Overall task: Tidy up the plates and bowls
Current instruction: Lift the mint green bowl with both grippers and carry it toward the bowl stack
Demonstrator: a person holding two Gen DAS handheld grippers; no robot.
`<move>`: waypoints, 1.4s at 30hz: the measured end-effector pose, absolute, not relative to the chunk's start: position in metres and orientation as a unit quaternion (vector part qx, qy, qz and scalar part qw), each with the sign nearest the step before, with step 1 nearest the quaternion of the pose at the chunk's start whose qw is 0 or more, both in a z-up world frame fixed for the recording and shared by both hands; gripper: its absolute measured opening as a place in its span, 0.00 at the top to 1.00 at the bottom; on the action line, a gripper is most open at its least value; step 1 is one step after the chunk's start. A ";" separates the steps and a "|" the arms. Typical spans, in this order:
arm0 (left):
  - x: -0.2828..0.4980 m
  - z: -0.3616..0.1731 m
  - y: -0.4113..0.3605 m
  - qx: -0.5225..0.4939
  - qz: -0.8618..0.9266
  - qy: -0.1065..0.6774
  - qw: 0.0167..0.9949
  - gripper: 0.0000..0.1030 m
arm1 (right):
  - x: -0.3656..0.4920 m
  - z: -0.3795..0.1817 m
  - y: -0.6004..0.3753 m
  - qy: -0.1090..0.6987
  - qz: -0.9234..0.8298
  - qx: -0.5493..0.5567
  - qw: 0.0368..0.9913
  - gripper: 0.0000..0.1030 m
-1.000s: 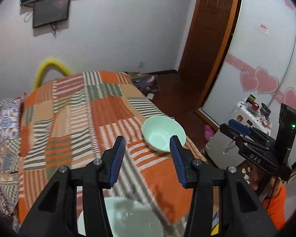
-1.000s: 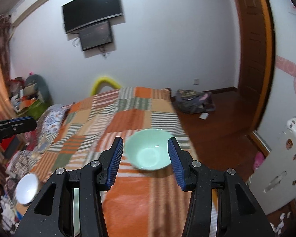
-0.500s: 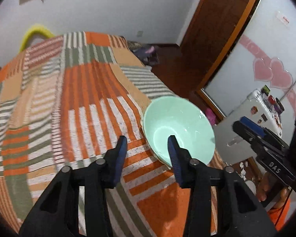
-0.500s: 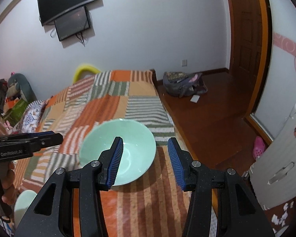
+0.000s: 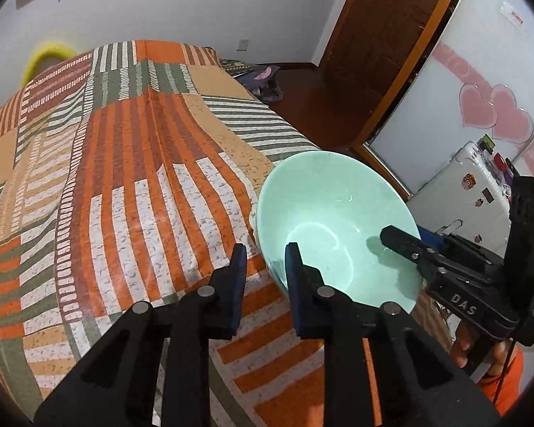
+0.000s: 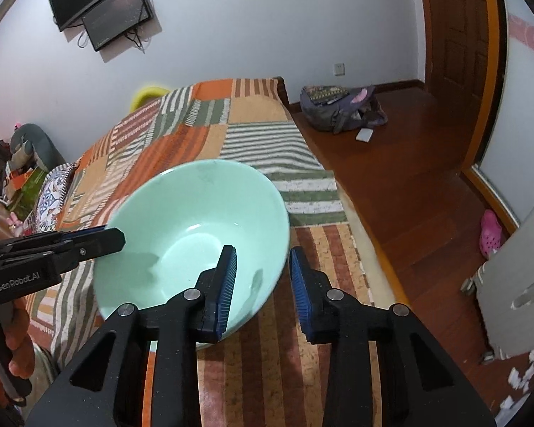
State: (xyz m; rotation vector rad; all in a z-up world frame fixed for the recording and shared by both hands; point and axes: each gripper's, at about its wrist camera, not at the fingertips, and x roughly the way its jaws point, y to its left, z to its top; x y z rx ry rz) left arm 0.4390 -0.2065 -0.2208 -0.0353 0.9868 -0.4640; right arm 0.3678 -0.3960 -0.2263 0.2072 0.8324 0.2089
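Note:
A mint green bowl (image 5: 334, 227) sits near the right edge of the bed, on the striped orange patchwork blanket (image 5: 124, 178). My left gripper (image 5: 265, 267) is open, its two fingers straddling the bowl's near-left rim. My right gripper (image 6: 263, 274) is open too, straddling the bowl's (image 6: 195, 235) right rim, one finger inside, one outside. Each gripper shows in the other's view: the right one (image 5: 409, 245) over the bowl's right side, the left one (image 6: 99, 238) at its left rim.
The bed's edge drops to a wooden floor (image 6: 409, 185) on the right. A backpack (image 6: 341, 106) lies on the floor. A white cabinet (image 5: 459, 192) stands by the wardrobe. Pillows and clutter (image 6: 35, 185) lie at the bed's left.
Both grippers have closed in on the bowl from either side, and now each straddles its rim. Both sets of jaws have narrowed but stay open. The bowl looks tilted now.

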 end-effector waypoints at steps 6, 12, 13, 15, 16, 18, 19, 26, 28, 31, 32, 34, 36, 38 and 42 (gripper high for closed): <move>0.432 -0.221 -0.217 0.017 -0.217 0.460 0.861 0.88 | 0.365 -0.224 -0.391 0.401 0.102 0.100 0.905 0.83; 0.427 -0.214 -0.210 0.014 -0.204 0.461 0.863 0.91 | 0.360 -0.216 -0.387 0.395 0.108 0.090 0.908 0.84; 0.426 -0.212 -0.208 0.010 -0.203 0.462 0.863 0.91 | 0.358 -0.213 -0.386 0.394 0.109 0.088 0.908 0.84; 0.423 -0.206 -0.204 0.006 -0.201 0.460 0.865 0.92 | 0.355 -0.208 -0.383 0.391 0.110 0.084 0.910 0.84; 0.419 -0.202 -0.203 0.007 -0.200 0.455 0.868 0.92 | 0.353 -0.206 -0.381 0.388 0.110 0.083 0.911 0.84; 0.411 -0.190 -0.201 0.015 -0.197 0.442 0.875 0.92 | 0.349 -0.198 -0.379 0.381 0.113 0.081 0.914 0.84; 0.406 -0.184 -0.199 0.018 -0.196 0.435 0.879 0.92 | 0.347 -0.194 -0.378 0.378 0.115 0.081 0.915 0.84; 0.367 -0.133 -0.177 0.015 -0.192 0.390 0.900 0.92 | 0.324 -0.164 -0.364 0.355 0.130 0.070 0.923 0.84; 0.354 -0.121 -0.169 0.016 -0.190 0.379 0.906 0.92 | 0.313 -0.152 -0.358 0.345 0.136 0.063 0.927 0.84; 0.337 -0.106 -0.159 0.018 -0.185 0.364 0.913 0.92 | 0.298 -0.136 -0.348 0.332 0.144 0.059 0.930 0.84; 0.329 -0.100 -0.154 0.019 -0.183 0.357 0.916 0.92 | 0.293 -0.130 -0.345 0.328 0.146 0.058 0.932 0.84; 0.313 -0.089 -0.145 0.016 -0.179 0.346 0.921 0.92 | 0.285 -0.123 -0.338 0.321 0.150 0.055 0.934 0.84; 0.299 -0.079 -0.135 0.011 -0.178 0.336 0.925 0.92 | 0.276 -0.116 -0.330 0.314 0.153 0.049 0.936 0.84; 0.284 -0.070 -0.122 0.008 -0.175 0.327 0.929 0.92 | 0.264 -0.110 -0.322 0.308 0.158 0.043 0.937 0.84; 0.252 -0.055 -0.096 0.011 -0.162 0.310 0.937 0.92 | 0.245 -0.101 -0.298 0.297 0.173 0.029 0.939 0.84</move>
